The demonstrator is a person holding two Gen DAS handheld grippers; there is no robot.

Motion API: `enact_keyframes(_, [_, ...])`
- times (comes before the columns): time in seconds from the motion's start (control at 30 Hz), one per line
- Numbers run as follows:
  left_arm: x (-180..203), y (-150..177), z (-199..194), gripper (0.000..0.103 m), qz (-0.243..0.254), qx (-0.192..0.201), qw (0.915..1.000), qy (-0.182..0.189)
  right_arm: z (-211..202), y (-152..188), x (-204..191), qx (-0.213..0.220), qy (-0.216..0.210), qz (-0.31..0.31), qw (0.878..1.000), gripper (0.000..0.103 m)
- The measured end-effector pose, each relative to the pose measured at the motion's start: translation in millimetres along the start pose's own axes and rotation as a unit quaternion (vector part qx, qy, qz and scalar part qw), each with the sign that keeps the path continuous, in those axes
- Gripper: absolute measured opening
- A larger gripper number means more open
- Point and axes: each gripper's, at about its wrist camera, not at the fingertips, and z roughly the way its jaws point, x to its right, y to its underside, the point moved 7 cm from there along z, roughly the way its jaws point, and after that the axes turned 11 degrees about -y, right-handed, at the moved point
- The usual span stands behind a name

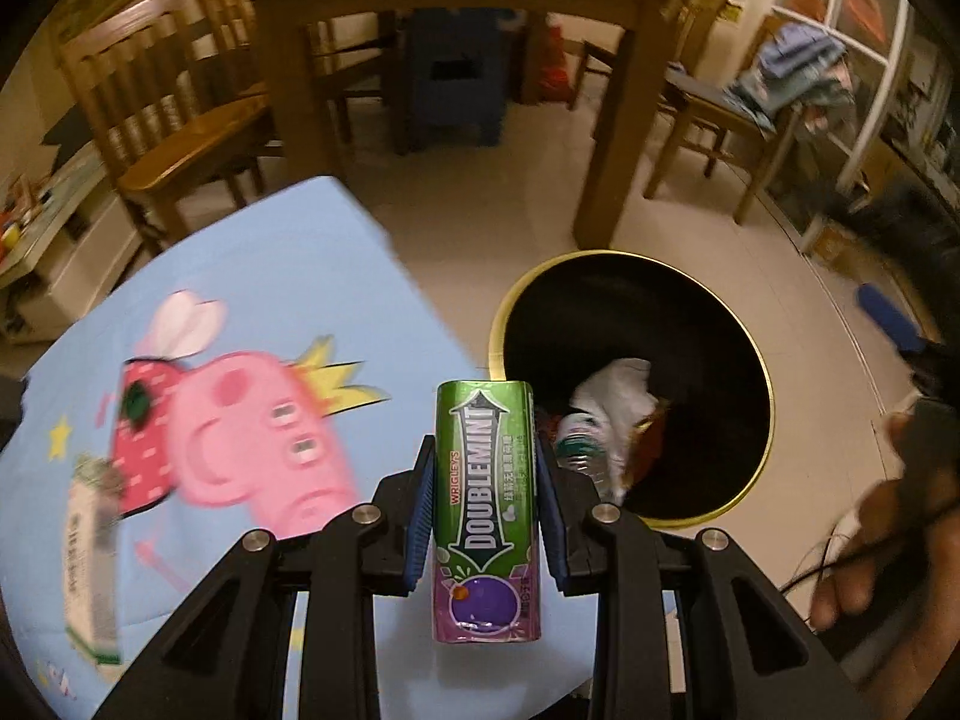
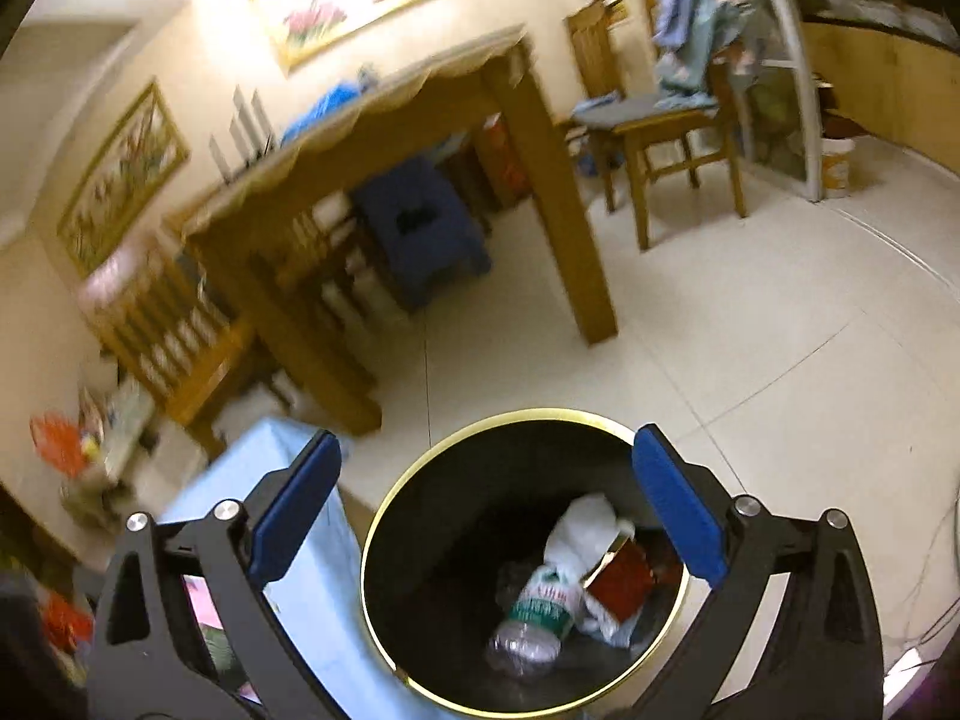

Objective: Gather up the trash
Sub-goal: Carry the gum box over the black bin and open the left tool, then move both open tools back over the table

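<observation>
Green and purple Doublemint gum pack point(image 1: 487, 510) sits clamped upright between the blue pads of the left gripper point(image 1: 485, 501), label facing the camera, its top end poking out past the fingertips. So the left claw is closed on it, squeezing both long sides. Just beyond the pack and a bit to the right sits the black trash bin point(image 1: 636, 387) with its gold rim, down on the tiled floor right beside the light blue cartoon-pig tablecloth point(image 1: 252, 300). A white carton point(image 1: 90, 552) lies on that cloth off to the left, pretty blurry.

Over on the right gripper point(image 2: 486, 504), the fingers are spread wide with nothing between them, hanging right above the bin. Inside there's a crushed plastic bottle point(image 2: 534, 618), a white bag point(image 2: 585, 531) and a dark red box point(image 2: 621, 585).
</observation>
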Motion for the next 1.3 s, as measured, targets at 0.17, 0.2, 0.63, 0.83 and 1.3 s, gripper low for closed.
enact_keyframes(0.17, [47.2, -20.6, 22.8, 0.029, 0.032, -0.002, 0.9995, 0.005, -36.4, -28.4, 42.5, 0.064, -0.005, 0.070, 0.995, 0.097])
enact_keyframes(0.2, [56.9, -26.1, 26.3, 0.029, 0.038, 0.000, 0.9993, 0.005, -43.3, -32.6, 50.3, 0.076, -0.007, 0.082, 0.994, 0.097])
enact_keyframes(0.63, [65.5, -24.9, 25.8, 0.079, 0.049, 0.012, 0.9987, -0.007, -54.9, -45.4, 52.6, 0.087, -0.015, 0.073, 0.993, 0.097])
enact_keyframes(0.83, [8.5, 6.0, 0.2, 0.080, 0.036, 0.023, 0.9983, -0.040, -24.1, -29.2, 6.9, 0.043, -0.011, 0.009, 0.999, 0.097])
enact_keyframes(1.3, [-230.0, 104.9, -62.4, 0.096, -0.111, 0.047, 0.9724, -0.199, 70.7, 104.0, -129.0, -0.198, -0.095, -0.186, 0.958, 0.097])
